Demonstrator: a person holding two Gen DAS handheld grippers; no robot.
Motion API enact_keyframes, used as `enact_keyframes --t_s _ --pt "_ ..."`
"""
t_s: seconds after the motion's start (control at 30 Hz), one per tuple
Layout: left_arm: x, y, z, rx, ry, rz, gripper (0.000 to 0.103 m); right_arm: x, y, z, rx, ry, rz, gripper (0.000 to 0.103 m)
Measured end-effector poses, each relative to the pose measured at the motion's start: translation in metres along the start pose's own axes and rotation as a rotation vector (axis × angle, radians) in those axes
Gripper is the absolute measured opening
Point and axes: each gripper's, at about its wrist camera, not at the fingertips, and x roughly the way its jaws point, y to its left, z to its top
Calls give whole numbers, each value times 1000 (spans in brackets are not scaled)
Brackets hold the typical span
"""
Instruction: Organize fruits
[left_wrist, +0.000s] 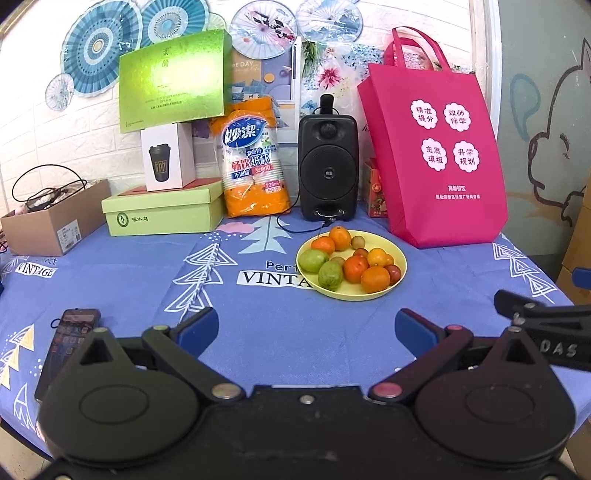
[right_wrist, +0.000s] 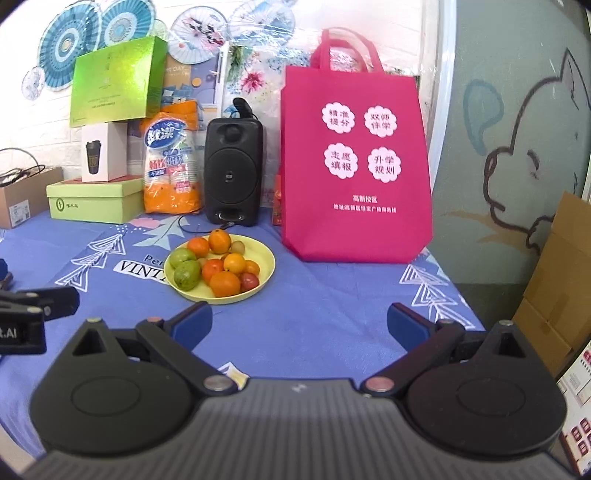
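Note:
A yellow plate (left_wrist: 397, 258) sits on the blue tablecloth, holding several oranges (left_wrist: 375, 278), two green fruits (left_wrist: 329, 275) and small red and brown fruits. It also shows in the right wrist view (right_wrist: 264, 256). A pink tote bag (left_wrist: 432, 147) (right_wrist: 354, 158) stands upright behind and right of the plate. My left gripper (left_wrist: 306, 328) is open and empty, hovering in front of the plate. My right gripper (right_wrist: 299, 325) is open and empty, in front of the plate and bag.
A black speaker (left_wrist: 328, 166), a pack of paper cups (left_wrist: 253, 158) and green and white boxes (left_wrist: 162, 214) line the back wall. A phone (left_wrist: 68, 339) lies at front left. A cardboard box (left_wrist: 51, 225) sits far left. The table edge falls away at right.

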Motion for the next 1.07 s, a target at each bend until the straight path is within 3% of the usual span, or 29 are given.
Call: enact_keyframes --t_s 0.27,0.47,0.73,0.9,1.0,1.07 --pt "-5 5 0 -22 11 -17 103 -1 14 -4 -44 9 -24 103" --pt "-4 12 1 -55 40 9 103 -3 19 -5 -68 4 -24 103" --pt "-9 13 3 -44 11 12 103 -3 21 -6 -73 3 -21 103" --pt "-15 6 0 -11 -12 140 103 -2 21 -7 -82 2 -16 103" --pt "-16 11 -1 -55 -1 65 103 -2 21 -7 -86 5 -12 103" --pt "-15 10 -2 -50 -2 77 103 -1 21 -8 -90 6 -10 103"
